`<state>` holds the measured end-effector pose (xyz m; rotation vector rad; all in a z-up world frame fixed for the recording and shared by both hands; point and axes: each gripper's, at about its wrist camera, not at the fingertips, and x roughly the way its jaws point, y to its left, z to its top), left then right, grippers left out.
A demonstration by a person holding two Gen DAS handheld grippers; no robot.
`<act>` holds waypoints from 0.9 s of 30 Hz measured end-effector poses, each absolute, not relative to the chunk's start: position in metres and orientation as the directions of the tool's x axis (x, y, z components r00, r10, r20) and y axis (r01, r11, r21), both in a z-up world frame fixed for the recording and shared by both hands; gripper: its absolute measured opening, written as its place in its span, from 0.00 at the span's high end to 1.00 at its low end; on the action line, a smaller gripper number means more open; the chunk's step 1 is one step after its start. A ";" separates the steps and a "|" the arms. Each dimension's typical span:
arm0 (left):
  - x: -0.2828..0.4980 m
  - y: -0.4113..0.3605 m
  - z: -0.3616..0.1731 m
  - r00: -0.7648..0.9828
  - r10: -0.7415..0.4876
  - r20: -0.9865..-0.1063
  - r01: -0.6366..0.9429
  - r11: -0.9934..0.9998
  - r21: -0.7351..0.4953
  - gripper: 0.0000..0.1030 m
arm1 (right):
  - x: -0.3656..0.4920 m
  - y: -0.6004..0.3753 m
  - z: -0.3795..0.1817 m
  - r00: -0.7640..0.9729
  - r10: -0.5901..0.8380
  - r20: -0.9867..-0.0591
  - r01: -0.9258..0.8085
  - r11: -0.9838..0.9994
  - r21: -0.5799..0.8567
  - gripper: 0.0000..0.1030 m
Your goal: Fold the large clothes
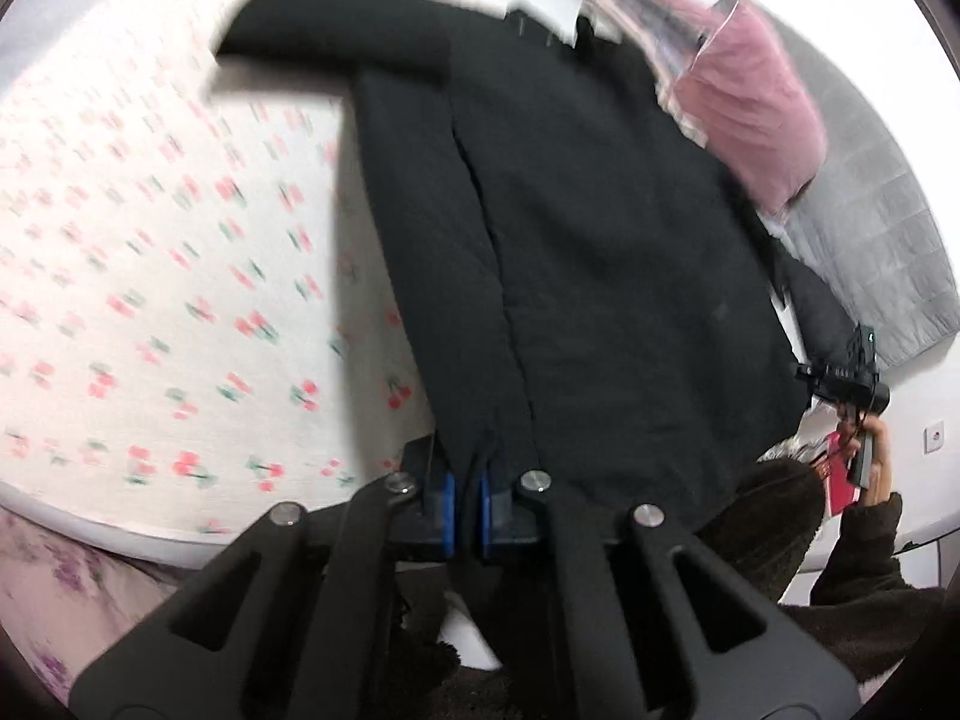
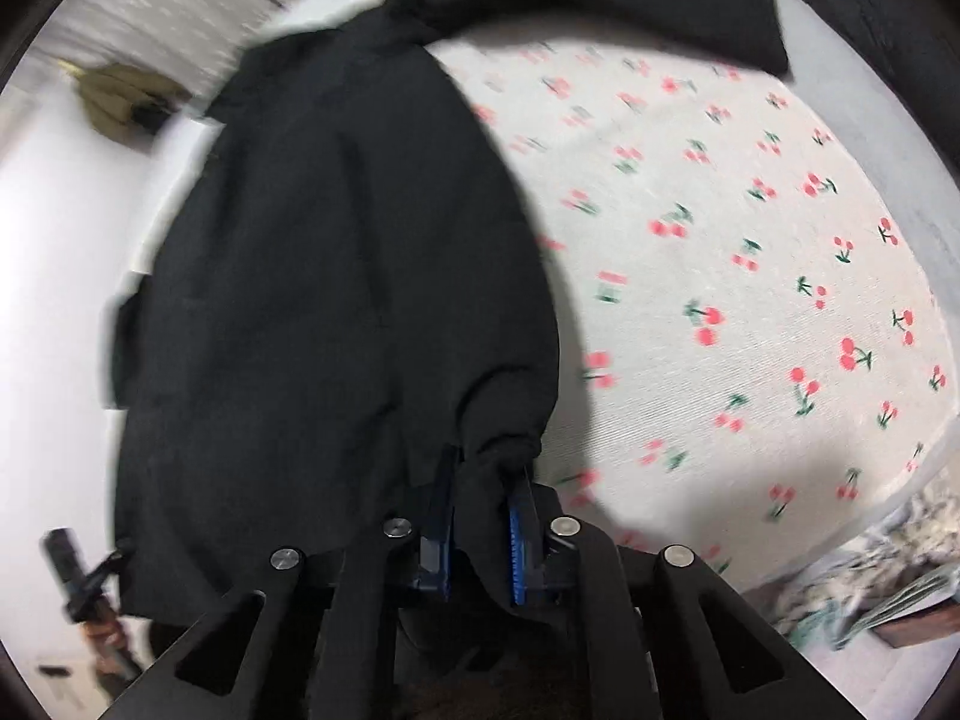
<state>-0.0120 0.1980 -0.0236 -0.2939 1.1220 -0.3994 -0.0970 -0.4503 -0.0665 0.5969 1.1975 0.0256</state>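
A large black coat (image 1: 600,252) lies partly on a bed with a white cherry-print sheet (image 1: 150,240). My left gripper (image 1: 467,495) is shut on the coat's lower hem, fabric pinched between its blue pads. In the right wrist view the same black coat (image 2: 336,276) hangs up from the bed, one sleeve (image 2: 630,6) stretched across the far sheet. My right gripper (image 2: 480,510) is shut on a bunched corner of the coat hem. The right gripper also shows in the left wrist view (image 1: 852,384), held in a hand at the coat's far edge.
A pink pillow (image 1: 756,102) and a grey quilted blanket (image 1: 870,228) lie at the bed's far right. The cherry sheet (image 2: 750,240) spreads right of the coat. An olive object (image 2: 120,99) sits by the wall. Floral bedding (image 2: 870,570) hangs at the bed edge.
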 end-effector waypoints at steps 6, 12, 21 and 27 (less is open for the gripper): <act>-0.020 0.161 -0.083 0.213 -0.154 -0.965 0.268 0.959 -0.094 0.85 | -0.111 -0.444 -0.088 0.161 0.026 -0.987 0.292 0.954 0.073 0.88; -0.024 0.146 -0.030 0.438 -0.114 -0.891 0.260 0.966 0.004 0.33 | -0.115 -0.425 -0.032 0.305 -0.119 -0.945 0.311 0.950 -0.019 0.68; 0.043 0.103 -0.005 0.550 -0.177 -0.816 0.297 0.955 -0.007 0.25 | -0.019 -0.303 0.012 0.538 -0.016 -0.842 0.109 0.993 0.050 0.25; 0.096 0.108 -0.018 0.610 -0.108 -0.785 0.197 0.980 0.018 0.25 | 0.044 -0.237 -0.007 0.541 0.059 -0.839 0.031 0.996 0.089 0.25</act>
